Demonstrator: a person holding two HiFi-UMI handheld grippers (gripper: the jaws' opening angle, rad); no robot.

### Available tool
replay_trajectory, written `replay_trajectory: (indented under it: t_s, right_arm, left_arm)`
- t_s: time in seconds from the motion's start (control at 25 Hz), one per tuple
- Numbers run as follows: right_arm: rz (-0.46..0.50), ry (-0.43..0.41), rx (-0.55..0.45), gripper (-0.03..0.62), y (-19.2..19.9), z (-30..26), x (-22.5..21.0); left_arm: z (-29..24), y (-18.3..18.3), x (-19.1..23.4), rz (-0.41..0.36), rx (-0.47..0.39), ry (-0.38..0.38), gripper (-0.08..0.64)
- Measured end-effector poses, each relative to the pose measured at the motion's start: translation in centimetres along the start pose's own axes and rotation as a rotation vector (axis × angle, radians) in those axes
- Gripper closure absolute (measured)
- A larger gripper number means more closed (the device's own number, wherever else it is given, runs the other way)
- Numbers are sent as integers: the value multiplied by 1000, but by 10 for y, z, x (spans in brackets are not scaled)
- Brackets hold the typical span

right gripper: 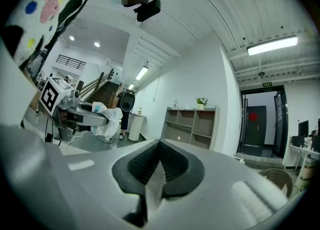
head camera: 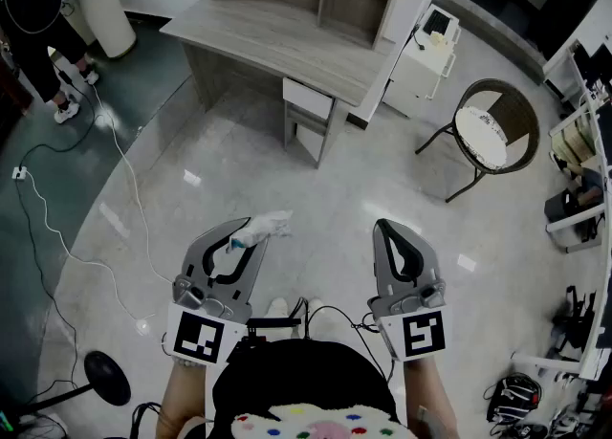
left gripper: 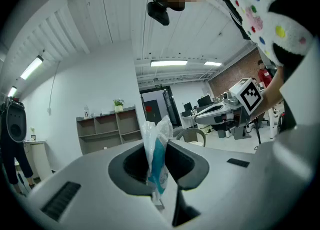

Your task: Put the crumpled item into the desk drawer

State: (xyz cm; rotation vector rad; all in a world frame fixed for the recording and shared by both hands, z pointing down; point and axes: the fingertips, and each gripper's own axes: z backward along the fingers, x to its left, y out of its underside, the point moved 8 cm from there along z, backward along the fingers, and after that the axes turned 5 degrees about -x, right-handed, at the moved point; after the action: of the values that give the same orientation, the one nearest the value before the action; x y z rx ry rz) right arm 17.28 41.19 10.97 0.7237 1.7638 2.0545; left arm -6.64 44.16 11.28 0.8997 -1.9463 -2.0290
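**Clerk:** Entry one, left tongs [head camera: 247, 236]?

**Keeper:** Clamped on the crumpled plastic wrapper [head camera: 269, 226], white with a blue patch. The pads pinch its lower part, and the rest stands free beyond the tips. It is carried level over the floor [head camera: 316, 227], near the person and well apart from the furniture.

**Clerk:** Entry two, right tongs [head camera: 384, 229]?

**Keeper:** Closed, pads together, with nothing between them. They are held beside the left pair.

**Clerk:** Entry three, the destination?

**Keeper:** The grey counter [head camera: 277, 31], far and centre. A pale drawer [head camera: 308, 98] sits under its near right edge. Whether the drawer is fully shut I cannot tell from here.

**Clerk:** Step in hand?

**Keeper:** By my judgement, carrying the wrapper to the counter. The drawer is not yet reached.

**Clerk:** Handling notes?

**Keeper:** The wrapper looks thin and slippery, so the squeeze should stay steady and the left tongs should not swing. The approach should end square to the drawer front. The right tongs are the free pair, so they would have to part to take the drawer's edge and draw it out. The left pair should let go only once the wrapper hangs above the open compartment.

**Clerk:** Hazards?

**Keeper:** A white cable [head camera: 115, 155] trails over the floor on the left, and a wicker chair [head camera: 492, 131] stands far right. A straight path between them looks safest.
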Motion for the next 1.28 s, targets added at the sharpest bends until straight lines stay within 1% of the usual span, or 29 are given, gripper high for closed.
replay_trajectory:
  t_s: [0.12, 0.32, 0.48, 0.64, 0.8, 0.92, 1.04, 1.28]
  right_arm:
    - [1, 2, 0, 583, 0, 0, 2]
    - [5, 7, 0, 583, 0, 0, 4]
    - [15, -16, -12, 583, -1, 2, 7]
    - [8, -6, -2, 583, -3, 0, 13]
    - [5, 17, 2, 583, -3, 0, 19]
    - [24, 17, -10, 583, -4, 0, 25]
    - [11, 62, 8, 583, -5, 1, 31]
    - [14, 100, 9, 583, -4, 1, 47]
  left_arm:
    - [1, 1, 0, 10, 1, -3, 491]
    - [3, 2, 2, 4, -2, -2, 491]
    - [4, 2, 1, 5, -5, 1, 491]
    - [7, 2, 6, 2, -8, 12, 491]
    - [10, 4, 10, -7, -14, 27, 491]
    - [14, 6, 16, 1, -25, 28, 491]
    - [20, 7, 21, 8, -30, 30, 491]
    - [33, 11, 32, 12, -48, 39, 491]
